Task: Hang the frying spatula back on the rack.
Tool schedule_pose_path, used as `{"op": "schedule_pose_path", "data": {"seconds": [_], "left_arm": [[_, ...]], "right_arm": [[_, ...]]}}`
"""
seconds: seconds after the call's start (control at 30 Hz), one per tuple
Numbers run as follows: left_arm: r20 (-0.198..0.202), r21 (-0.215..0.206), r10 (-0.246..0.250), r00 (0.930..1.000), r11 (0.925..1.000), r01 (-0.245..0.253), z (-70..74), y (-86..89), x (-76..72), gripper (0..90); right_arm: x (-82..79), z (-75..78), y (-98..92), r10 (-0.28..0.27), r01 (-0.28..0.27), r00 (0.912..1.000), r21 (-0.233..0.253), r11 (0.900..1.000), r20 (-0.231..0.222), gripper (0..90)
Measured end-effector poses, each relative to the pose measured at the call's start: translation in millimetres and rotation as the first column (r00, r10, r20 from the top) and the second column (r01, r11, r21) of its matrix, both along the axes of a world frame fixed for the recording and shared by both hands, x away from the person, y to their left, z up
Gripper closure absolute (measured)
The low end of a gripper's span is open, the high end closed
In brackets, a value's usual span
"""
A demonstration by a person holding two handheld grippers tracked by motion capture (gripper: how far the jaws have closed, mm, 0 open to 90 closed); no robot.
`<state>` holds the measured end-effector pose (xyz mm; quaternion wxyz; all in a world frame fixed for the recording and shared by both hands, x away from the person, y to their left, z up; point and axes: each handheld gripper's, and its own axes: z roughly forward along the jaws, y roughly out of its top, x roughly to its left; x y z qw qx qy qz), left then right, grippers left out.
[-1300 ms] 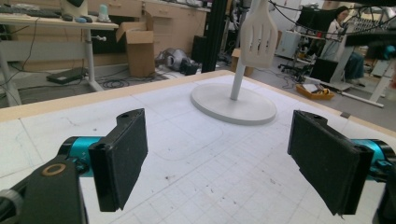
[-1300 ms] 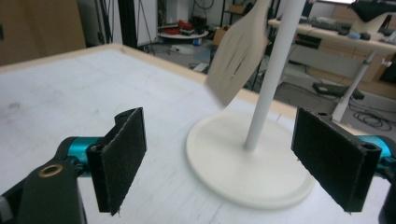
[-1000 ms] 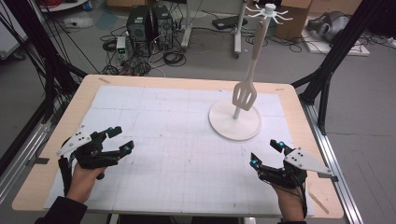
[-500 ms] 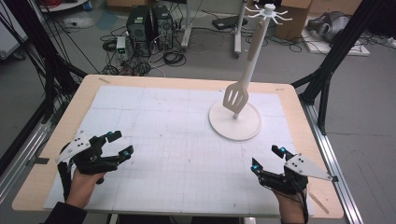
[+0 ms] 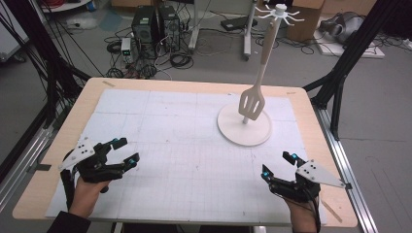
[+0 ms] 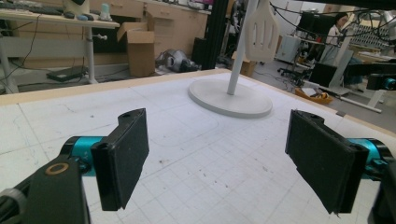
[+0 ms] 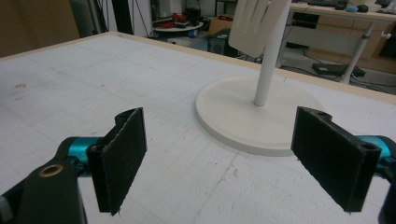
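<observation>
Broadly, white gridded mat (image 5: 184,145) on wooden table (image 5: 316,145) bare between grippers. Left gripper (image 5: 122,151) at 8 o'clock, jaws wide apart, empty; right gripper (image 5: 279,164) at 4 o'clock, likewise. White round-based utensil stand (image 5: 244,125) at 1 o'clock; cream slotted spatula (image 5: 251,103) hangs from it. Left gripper view: seated person (image 6: 337,29) in background.

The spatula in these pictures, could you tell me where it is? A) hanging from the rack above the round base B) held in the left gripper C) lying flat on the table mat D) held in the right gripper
A: the spatula hangs from the rack with its blade above the round base, while the left gripper and the right gripper are open and empty near the table's front edge.
</observation>
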<state>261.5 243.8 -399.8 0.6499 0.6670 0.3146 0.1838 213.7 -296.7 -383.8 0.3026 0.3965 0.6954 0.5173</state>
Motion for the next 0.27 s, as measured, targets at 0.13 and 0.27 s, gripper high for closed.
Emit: {"op": "schedule_pose_path", "data": {"seconds": [0.13,0.27], "left_arm": [[0.000,0.003,-0.002,1.0000,1.0000,0.002,-0.5,-0.1,0.2,21.9],[-0.002,0.002,-0.002,1.0000,1.0000,0.002,-0.7,-0.1,0.3,21.8]], "right_arm": [[-0.3,0.1,-0.7,-0.005,0.005,1.0000,0.001,1.000,-0.001,17.2],[0.0,0.2,-1.2,-0.006,0.006,1.0000,0.003,1.000,0.001,17.2]]}}
